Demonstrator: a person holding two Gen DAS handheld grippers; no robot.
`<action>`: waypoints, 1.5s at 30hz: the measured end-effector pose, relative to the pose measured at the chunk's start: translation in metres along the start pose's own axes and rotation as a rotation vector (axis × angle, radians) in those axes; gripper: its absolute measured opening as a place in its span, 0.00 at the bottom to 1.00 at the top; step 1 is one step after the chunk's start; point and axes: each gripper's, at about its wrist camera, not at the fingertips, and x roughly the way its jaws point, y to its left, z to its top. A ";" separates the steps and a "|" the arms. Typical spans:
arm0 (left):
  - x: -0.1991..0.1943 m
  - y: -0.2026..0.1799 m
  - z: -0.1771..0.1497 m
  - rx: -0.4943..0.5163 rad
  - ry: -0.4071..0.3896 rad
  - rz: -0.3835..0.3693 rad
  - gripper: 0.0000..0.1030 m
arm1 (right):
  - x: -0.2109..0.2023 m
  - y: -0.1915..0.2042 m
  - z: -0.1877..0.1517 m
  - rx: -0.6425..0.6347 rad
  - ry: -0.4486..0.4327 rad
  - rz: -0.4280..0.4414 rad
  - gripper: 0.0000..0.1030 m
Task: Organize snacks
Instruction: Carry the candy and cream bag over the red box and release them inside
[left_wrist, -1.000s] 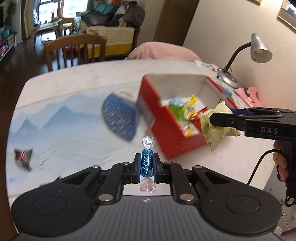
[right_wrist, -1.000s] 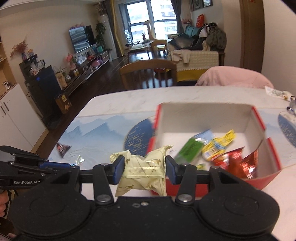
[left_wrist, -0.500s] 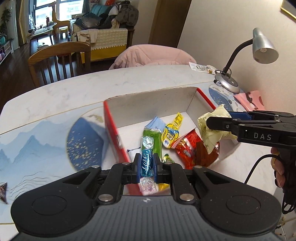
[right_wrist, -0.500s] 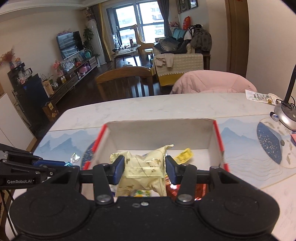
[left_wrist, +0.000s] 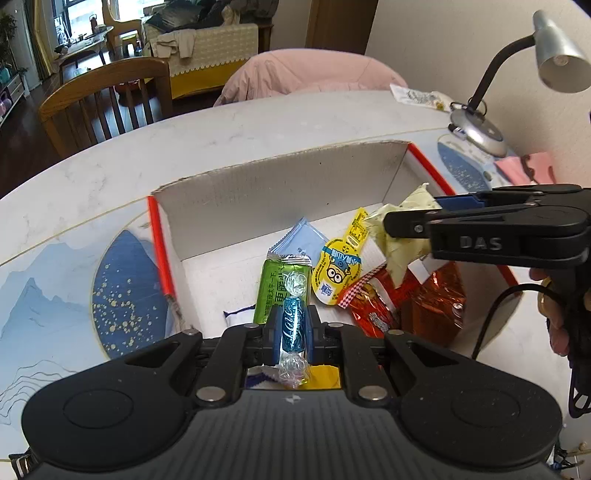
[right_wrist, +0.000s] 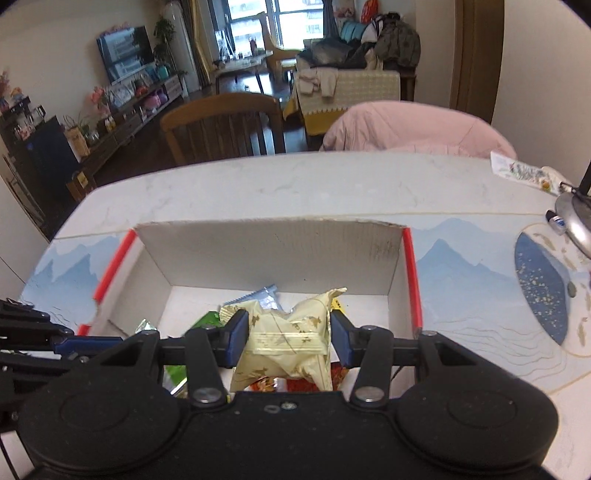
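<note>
A red cardboard box (left_wrist: 162, 251) with a white inside stands open on the table; it also shows in the right wrist view (right_wrist: 410, 266). In it lie a green packet (left_wrist: 273, 284), a yellow cartoon packet (left_wrist: 338, 266), a pale blue sachet (left_wrist: 301, 240) and red wrappers (left_wrist: 436, 295). My left gripper (left_wrist: 293, 328) is shut on a blue wrapped candy (left_wrist: 293, 325), held over the box's near side. My right gripper (right_wrist: 288, 332) is shut on a cream snack packet (right_wrist: 288, 343), held over the box's right part; that packet also shows in the left wrist view (left_wrist: 399, 240).
The marble table (right_wrist: 258, 192) carries a blue mountain-print mat (left_wrist: 55, 280). A silver desk lamp (left_wrist: 554, 48) stands at the right edge, with pink papers (left_wrist: 524, 166) beside it. A wooden chair (right_wrist: 221, 125) and a pink cushioned seat (right_wrist: 417, 125) stand behind the table.
Both grippers have moved from beside the box to over its open top, each still holding its snack. The view has swung so the box now lies straight ahead.
</note>
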 end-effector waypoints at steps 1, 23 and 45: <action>0.004 -0.002 0.002 0.005 0.007 0.004 0.12 | 0.007 -0.004 0.002 0.002 0.013 0.001 0.45; 0.056 -0.004 0.006 0.011 0.172 0.043 0.12 | 0.034 -0.009 0.001 -0.027 0.111 0.040 0.50; -0.022 0.015 -0.012 -0.017 0.003 -0.059 0.19 | -0.047 0.019 -0.010 -0.017 -0.027 0.076 0.70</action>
